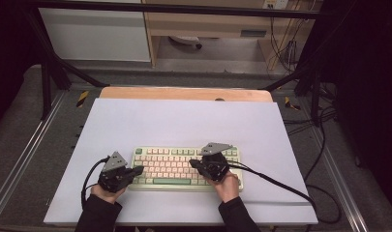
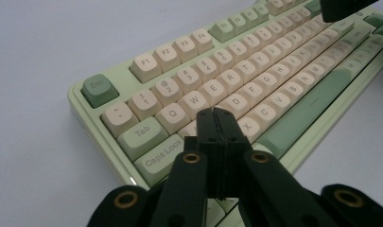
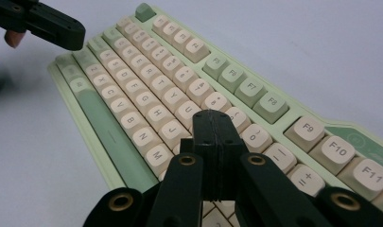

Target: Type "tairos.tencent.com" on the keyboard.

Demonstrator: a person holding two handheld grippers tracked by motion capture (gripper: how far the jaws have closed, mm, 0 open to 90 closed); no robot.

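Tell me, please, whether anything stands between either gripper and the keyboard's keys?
Nothing visible does. The left gripper, fingers shut, hangs just over the keys beside Caps Lock on the green keyboard; the right gripper, also shut, sits over the keys near J.

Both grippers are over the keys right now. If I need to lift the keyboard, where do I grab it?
Take the keyboard by its short ends, one gripper each, coming in level from the sides. It lies flat and wide on the table, so the thin green case edges are what jaws could span. The left gripper and right gripper are shut; open them first.
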